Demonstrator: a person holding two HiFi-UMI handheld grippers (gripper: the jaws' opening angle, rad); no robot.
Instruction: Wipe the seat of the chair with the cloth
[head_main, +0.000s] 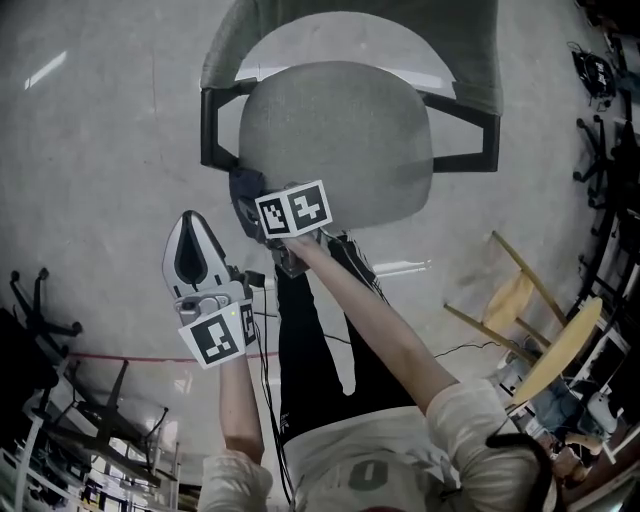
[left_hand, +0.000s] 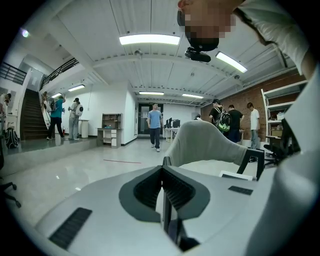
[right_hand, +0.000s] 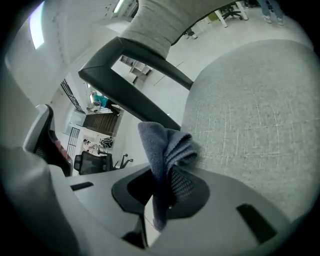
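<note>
The right gripper (right_hand: 167, 174) has its jaws clamped on a bunched dark blue cloth (right_hand: 164, 147), which sits at the front-left edge of the chair's grey seat (right_hand: 250, 115). The wipe appears to be just starting, or at the end of a stroke. The left gripper (left_hand: 162, 171) hangs off to the side over the floor, jaws pressed together on nothing. The next move likely calls for pressing the cloth flat and sweeping it across the fabric toward the backrest (head_main: 350, 40).

seat (right_hand: 250, 115): matt woven fabric | cloth (right_hand: 162, 145): soft napped textile | floor (left_hand: 75, 167): glossy
</note>
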